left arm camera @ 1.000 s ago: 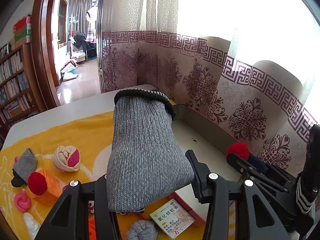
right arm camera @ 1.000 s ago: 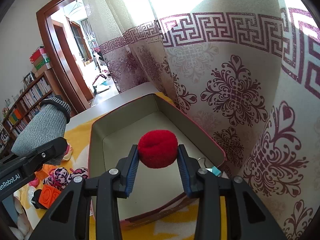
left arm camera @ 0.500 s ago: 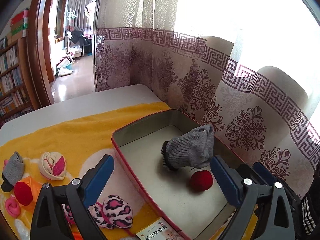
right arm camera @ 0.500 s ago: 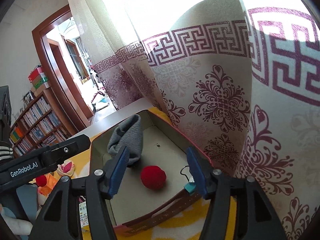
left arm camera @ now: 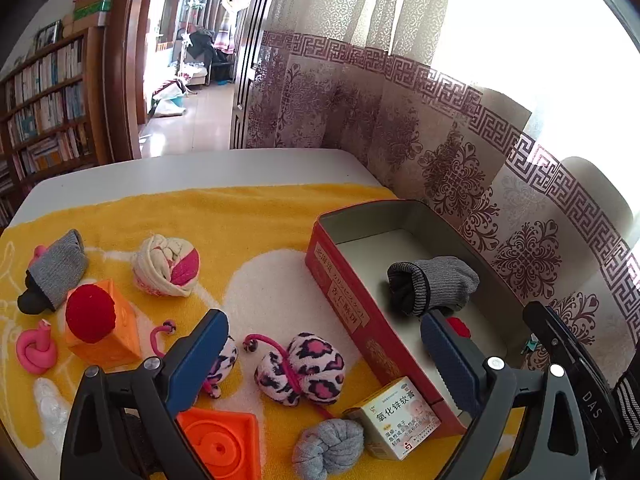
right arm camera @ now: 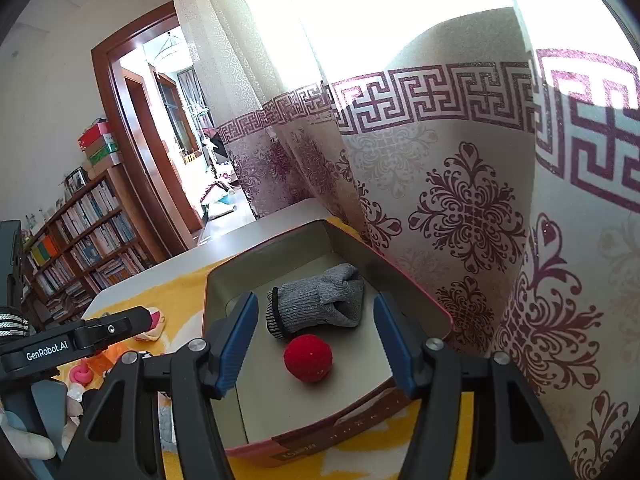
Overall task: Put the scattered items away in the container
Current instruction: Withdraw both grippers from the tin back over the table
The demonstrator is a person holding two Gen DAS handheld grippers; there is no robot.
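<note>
With both the left gripper (left arm camera: 324, 354) and the right gripper (right arm camera: 316, 340) spread wide and empty, the leopard-print bundle (left arm camera: 300, 368) is best approached from above and clamped across its middle before being carried to the red tin (left arm camera: 340, 308).

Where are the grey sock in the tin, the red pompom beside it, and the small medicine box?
grey sock (right arm camera: 320, 300), right wrist view, middle of the knit body.
red pompom (right arm camera: 308, 358), right wrist view, centre of the ball.
medicine box (left arm camera: 400, 418), left wrist view, printed top face.
</note>
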